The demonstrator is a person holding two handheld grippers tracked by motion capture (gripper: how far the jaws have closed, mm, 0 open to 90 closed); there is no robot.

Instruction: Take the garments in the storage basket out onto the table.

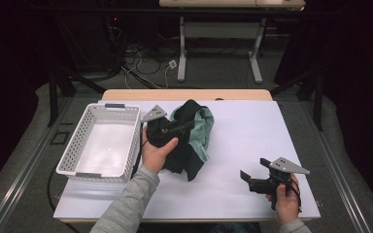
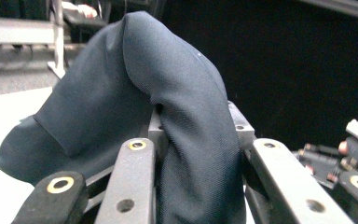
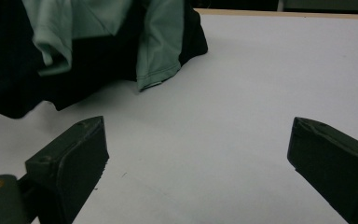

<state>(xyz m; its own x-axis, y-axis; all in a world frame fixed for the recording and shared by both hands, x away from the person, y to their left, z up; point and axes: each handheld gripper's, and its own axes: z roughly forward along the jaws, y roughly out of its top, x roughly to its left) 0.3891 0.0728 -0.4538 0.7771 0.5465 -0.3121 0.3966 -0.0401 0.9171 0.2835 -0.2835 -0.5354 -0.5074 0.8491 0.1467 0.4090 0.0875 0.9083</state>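
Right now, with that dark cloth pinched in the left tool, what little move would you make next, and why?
Probably lift the left gripper slightly and carry it toward the white perforated plastic basket. Its jaws are shut on a fold of the dark navy fabric garment, which is bundled with a pale green cloth right beside the empty basket. The right gripper hovers open, away from the pile.

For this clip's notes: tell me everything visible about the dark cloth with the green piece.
The dark cloth is soft navy-black woven fabric, bunched with a pale green garment on the white table, just right of the white basket. The left tool is shut on a fold of it, lifting it into a peak; its lower edge rests on the table.
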